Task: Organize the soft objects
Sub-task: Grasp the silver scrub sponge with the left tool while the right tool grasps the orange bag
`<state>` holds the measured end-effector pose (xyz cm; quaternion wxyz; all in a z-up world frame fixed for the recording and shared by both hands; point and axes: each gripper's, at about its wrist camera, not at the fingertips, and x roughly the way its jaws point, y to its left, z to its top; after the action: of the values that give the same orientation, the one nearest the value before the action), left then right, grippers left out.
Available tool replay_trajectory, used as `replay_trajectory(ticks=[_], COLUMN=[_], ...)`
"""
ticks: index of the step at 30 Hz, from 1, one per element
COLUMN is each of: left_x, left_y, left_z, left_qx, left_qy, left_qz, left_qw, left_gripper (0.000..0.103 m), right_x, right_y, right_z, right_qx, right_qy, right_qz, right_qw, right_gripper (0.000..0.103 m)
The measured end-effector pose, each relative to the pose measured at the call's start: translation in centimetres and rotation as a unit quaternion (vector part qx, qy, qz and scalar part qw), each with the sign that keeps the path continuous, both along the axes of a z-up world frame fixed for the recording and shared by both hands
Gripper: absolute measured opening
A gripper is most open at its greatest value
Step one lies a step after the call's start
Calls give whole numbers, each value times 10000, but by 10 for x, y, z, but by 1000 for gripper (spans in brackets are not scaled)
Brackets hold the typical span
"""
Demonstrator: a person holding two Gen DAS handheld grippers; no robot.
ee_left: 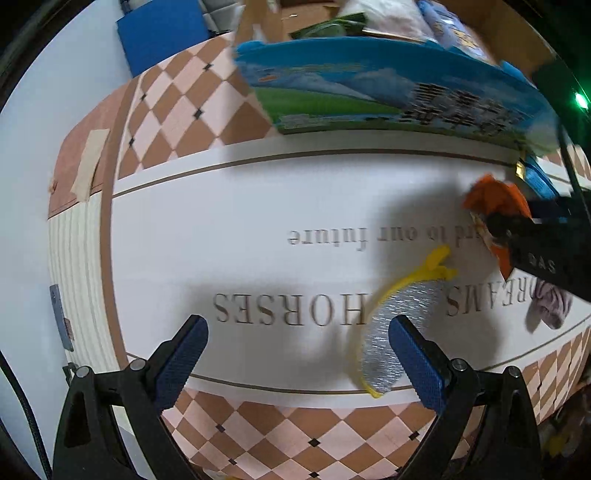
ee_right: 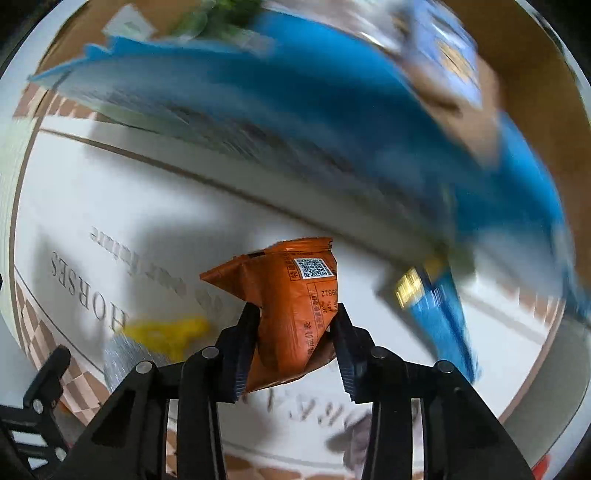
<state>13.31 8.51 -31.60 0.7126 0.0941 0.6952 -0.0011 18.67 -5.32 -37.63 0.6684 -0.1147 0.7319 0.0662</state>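
My right gripper is shut on an orange snack packet and holds it above the white cloth; the packet also shows in the left wrist view at the right. My left gripper is open and empty, low over the cloth. A silver pouch with a yellow rim lies flat beside my left gripper's right finger; it also shows blurred in the right wrist view. A large blue bag lies at the far side, also seen in the right wrist view. A lilac cloth wad lies at the right.
The tabletop carries a white cloth with lettering and a brown checked border. A cardboard box with soft packs stands behind the blue bag. A small blue packet lies to the right of the orange packet.
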Motion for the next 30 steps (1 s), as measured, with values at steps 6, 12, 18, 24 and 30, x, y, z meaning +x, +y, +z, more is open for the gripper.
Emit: replay_trajectory(ticks=[6, 12, 18, 24, 30], left_x=[-5, -13, -20, -19, -11], left_y=[-36, -74, -86, -84, -75], left_z=[-11, -39, -68, -79, -78], left_qx=[-32, 56, 93, 21, -381], left_qy=[164, 529, 876, 1003, 1372], left_qz=[-519, -1075, -1220, -1055, -715], left_qw=[9985, 9928, 9886, 9894, 9872], left_gripper=[100, 100, 100, 90, 49], right_x=[-37, -65, -75, -89, -83], right_y=[-52, -74, -83, -79, -67], right_z=[5, 9, 4, 4, 9], right_qx=[38, 301, 344, 335, 314], right_qy=[174, 251, 301, 275, 218], right_qz=[-1000, -1529, -1718, -1692, -1647], right_qw=[9948, 9875, 9841, 9846, 9856], right_gripper=[41, 41, 40, 40, 40])
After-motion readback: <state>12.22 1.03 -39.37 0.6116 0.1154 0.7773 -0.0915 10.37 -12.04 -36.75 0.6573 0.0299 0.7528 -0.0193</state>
